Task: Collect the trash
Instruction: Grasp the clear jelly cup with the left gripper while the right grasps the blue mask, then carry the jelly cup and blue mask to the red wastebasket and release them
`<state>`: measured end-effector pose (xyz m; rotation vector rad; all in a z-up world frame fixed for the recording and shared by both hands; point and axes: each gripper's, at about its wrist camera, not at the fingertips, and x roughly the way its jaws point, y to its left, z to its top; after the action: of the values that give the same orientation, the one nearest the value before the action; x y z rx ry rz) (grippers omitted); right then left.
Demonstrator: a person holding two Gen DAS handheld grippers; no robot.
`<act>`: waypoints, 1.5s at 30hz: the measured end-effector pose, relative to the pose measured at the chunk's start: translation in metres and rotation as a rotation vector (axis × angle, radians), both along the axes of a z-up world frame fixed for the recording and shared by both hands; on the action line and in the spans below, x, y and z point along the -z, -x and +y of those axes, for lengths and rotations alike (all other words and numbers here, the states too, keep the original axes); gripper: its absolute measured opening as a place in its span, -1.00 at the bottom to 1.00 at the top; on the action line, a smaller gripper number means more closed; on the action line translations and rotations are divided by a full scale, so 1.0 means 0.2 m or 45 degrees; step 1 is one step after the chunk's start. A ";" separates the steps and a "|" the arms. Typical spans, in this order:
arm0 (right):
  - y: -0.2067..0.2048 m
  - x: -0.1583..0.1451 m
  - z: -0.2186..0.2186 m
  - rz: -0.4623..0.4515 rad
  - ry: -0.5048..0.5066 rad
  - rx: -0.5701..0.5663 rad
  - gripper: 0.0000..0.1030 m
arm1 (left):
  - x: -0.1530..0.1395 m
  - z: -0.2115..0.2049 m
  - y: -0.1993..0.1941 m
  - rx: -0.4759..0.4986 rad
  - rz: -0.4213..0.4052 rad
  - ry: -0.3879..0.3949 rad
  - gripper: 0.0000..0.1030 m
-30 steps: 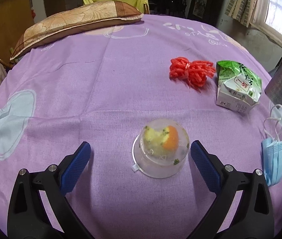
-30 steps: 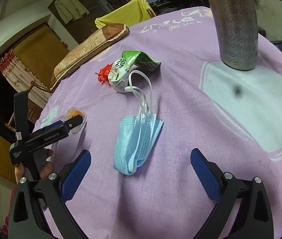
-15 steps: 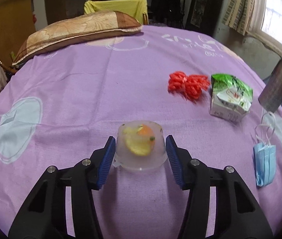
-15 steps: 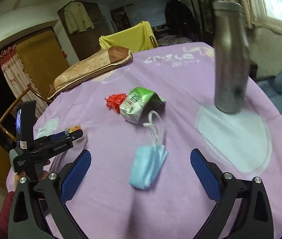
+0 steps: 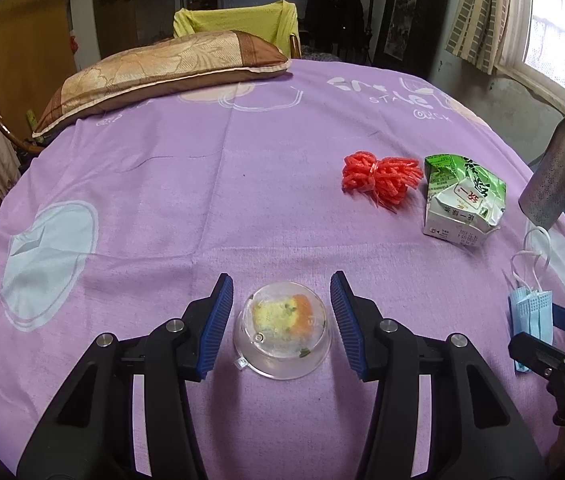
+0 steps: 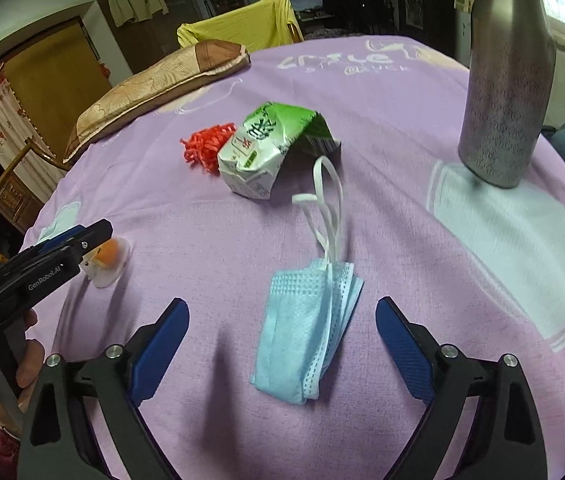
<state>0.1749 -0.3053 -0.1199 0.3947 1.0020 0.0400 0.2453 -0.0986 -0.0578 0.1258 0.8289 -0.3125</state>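
Observation:
A clear plastic cup point(image 5: 282, 332) with yellow and orange food scraps sits upside down on the purple cloth point(image 5: 162, 200). My left gripper point(image 5: 281, 280) is shut on it, with a blue pad against each side. From the right wrist view, the cup point(image 6: 108, 258) shows at the left gripper's fingertips point(image 6: 98, 234). A folded blue face mask point(image 6: 306, 332) lies between the wide jaws of my right gripper point(image 6: 282, 304). Those jaws are closing and the pads do not touch the mask. A crushed green-and-white carton point(image 5: 462, 200) and a red plastic-strip bundle point(image 5: 378, 178) lie farther back.
A tall metal flask point(image 6: 506, 80) stands at the right near the table's edge. A patterned pillow point(image 5: 162, 72) lies at the far left, with a yellow-draped chair point(image 5: 234, 20) behind it. A person's hand point(image 6: 22, 360) holds the left gripper's handle.
The left jaws went from wide open to closed around the cup. The right gripper swung over the mask, and its jaws have narrowed slightly.

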 end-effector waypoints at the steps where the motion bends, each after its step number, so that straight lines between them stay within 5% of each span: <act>1: 0.00 0.00 0.00 0.004 -0.012 -0.006 0.68 | 0.00 0.00 0.00 0.001 0.003 0.004 -0.01; 3: -0.01 0.02 0.01 0.009 -0.017 -0.017 0.45 | 0.00 0.00 0.00 0.001 0.006 0.008 -0.02; 5: 0.00 0.01 0.04 -0.010 0.038 -0.041 -0.37 | 0.01 0.00 0.00 0.003 0.010 0.012 -0.03; 6: 0.00 0.01 0.05 -0.012 0.042 -0.054 -0.60 | 0.01 0.01 0.00 0.004 0.011 0.014 -0.08; 11: 0.15 -0.18 0.04 -0.232 0.065 0.007 -0.60 | -0.01 0.06 0.01 0.021 0.040 0.085 -0.18; 15: 0.22 -0.26 0.03 -0.300 0.059 -0.008 -0.59 | -0.01 0.11 0.03 0.029 0.043 0.107 -0.20; 26: 0.26 -0.24 -0.02 -0.300 -0.044 -0.020 -0.55 | 0.01 0.06 0.03 -0.004 -0.024 0.024 0.41; 32: 0.25 -0.21 0.00 -0.284 -0.059 -0.031 -0.54 | 0.07 -0.01 0.03 0.060 0.021 -0.066 0.40; 34: 0.25 -0.20 0.01 -0.276 -0.065 -0.033 -0.54 | 0.11 0.01 -0.01 0.044 0.090 -0.048 0.04; 36: 0.25 -0.19 0.01 -0.274 -0.068 -0.033 -0.54 | 0.10 0.05 -0.02 0.027 0.114 0.005 0.06; 45: 0.31 -0.34 0.03 -0.367 -0.048 -0.068 -0.54 | -0.19 0.31 0.19 -0.041 -0.055 0.150 0.05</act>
<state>0.1139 -0.3001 -0.0528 0.3843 0.7277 0.1604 0.2066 -0.0374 -0.0197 0.0091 0.7671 -0.3262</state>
